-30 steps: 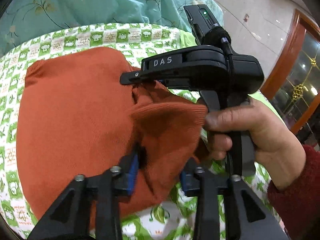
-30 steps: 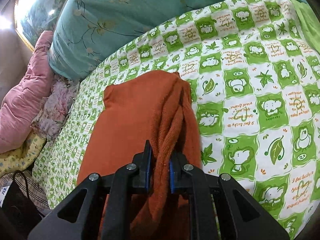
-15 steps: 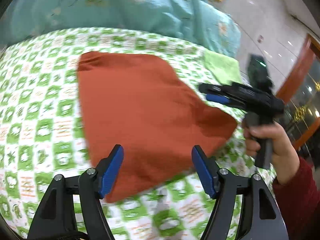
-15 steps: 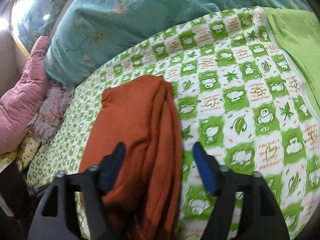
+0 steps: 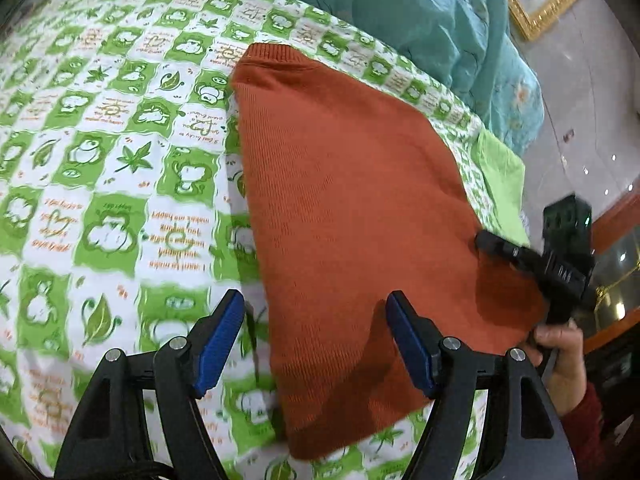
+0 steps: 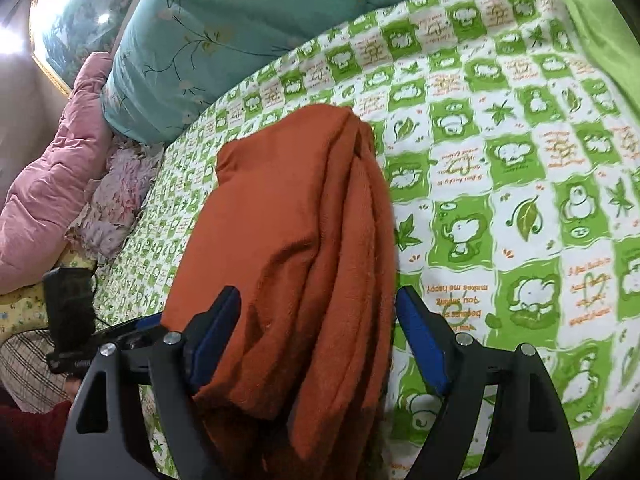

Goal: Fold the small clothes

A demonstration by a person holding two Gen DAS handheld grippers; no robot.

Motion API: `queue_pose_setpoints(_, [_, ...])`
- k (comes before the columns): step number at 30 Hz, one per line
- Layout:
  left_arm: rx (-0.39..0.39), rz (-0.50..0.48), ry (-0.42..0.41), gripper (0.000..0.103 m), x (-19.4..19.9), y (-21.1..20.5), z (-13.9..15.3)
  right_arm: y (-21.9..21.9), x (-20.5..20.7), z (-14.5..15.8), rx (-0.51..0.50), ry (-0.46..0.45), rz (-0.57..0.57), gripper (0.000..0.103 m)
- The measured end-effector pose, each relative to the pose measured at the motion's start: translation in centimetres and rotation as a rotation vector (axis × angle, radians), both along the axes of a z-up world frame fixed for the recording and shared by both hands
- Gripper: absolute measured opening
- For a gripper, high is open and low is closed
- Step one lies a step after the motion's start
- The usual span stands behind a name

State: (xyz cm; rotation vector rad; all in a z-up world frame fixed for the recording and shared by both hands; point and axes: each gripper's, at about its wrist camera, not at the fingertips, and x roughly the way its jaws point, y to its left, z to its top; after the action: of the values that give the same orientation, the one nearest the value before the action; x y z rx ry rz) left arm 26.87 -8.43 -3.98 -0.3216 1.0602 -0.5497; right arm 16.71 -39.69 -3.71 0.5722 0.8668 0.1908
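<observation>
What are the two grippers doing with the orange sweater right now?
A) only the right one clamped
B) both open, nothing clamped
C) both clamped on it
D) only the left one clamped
B: the left gripper and the right gripper both have their blue pads spread wide, and the orange sweater lies folded on the green patterned sheet, unclamped.

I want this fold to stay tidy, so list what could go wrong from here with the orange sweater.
1. Both the left gripper and right gripper are open, so nothing holds the orange sweater; its stacked layers along one edge may slide apart.
2. The near end looks bunched, so pressing now could set a crooked crease.
3. The green checked sheet is soft; a low regrasp may pinch it too.
</observation>
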Motion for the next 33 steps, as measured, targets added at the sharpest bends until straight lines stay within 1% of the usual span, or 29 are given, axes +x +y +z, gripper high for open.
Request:
queue_pose_setpoints(5, [-0.026, 0.005, 0.023, 0.074, 2.2, -0.5, -1.0, -0.3, 0.9, -1.3, 0.060, 0.019, -0.009, 0.080])
queue_pose_setpoints(11, [-0.024, -0.015, 0.016, 0.074, 3.6, -1.6, -1.3, -0.1, 1.6, -1.3, 0.077, 0.017, -0.009, 0.079])
queue_pose_setpoints(13, [-0.037, -0.022, 0.015, 0.070, 4.0, -1.9, -1.5, 0.1, 1.8, -1.4, 0.072, 0.021, 0.001, 0.079])
queue_pose_setpoints(14, [-0.047, -0.026, 0.014, 0.067, 3.9, -1.8, -1.5, 0.1, 1.8, -1.4, 0.070, 0.021, 0.004, 0.078])
queue_pose_setpoints(16, [-0.077, -0.048, 0.032, 0.055, 4.5, -2.2, -2.1, 0.2, 1.7, -1.5, 0.063, 0.022, 0.006, 0.070])
queue_pose_setpoints(17, [-0.097, -0.058, 0.044, 0.052, 4.8, -2.2, -2.4, 0.1, 1.7, -1.6, 0.065, 0.022, 0.008, 0.067])
queue_pose_setpoints(19, [-0.138, -0.060, 0.060, 0.039, 5.3, -1.9, -2.9, -0.1, 1.6, -2.1, 0.106, 0.029, 0.018, 0.045])
queue_pose_setpoints(20, [-0.150, -0.066, 0.059, 0.034, 5.3, -1.8, -2.9, -0.2, 1.5, -2.3, 0.135, 0.031, 0.019, 0.040])
queue_pose_setpoints(21, [-0.159, -0.071, 0.055, 0.028, 5.3, -1.8, -2.8, -0.2, 1.5, -2.3, 0.145, 0.029, 0.020, 0.034])
queue_pose_setpoints(22, [-0.165, -0.077, 0.045, 0.025, 5.2, -1.7, -2.5, 0.1, 1.3, -2.1, 0.134, 0.025, 0.017, 0.031])
queue_pose_setpoints(25, [-0.164, -0.087, 0.012, 0.021, 4.4, -1.2, -1.3, 1.3, 0.9, -0.7, 0.099, 0.000, 0.001, 0.026])
queue_pose_setpoints(27, [-0.182, -0.082, -0.013, 0.021, 3.5, 0.0, -0.1, 2.1, 0.6, 0.2, 0.108, -0.032, 0.001, 0.025])
queue_pose_setpoints(30, [-0.181, -0.068, -0.067, 0.021, 1.8, 2.7, 2.2, 4.6, 0.3, 1.4, 0.117, -0.072, 0.036, 0.024])
queue_pose_setpoints(33, [-0.154, -0.048, -0.115, 0.021, -0.1, 6.3, 4.3, 8.1, 0.2, 2.0, 0.152, -0.105, 0.074, 0.024])
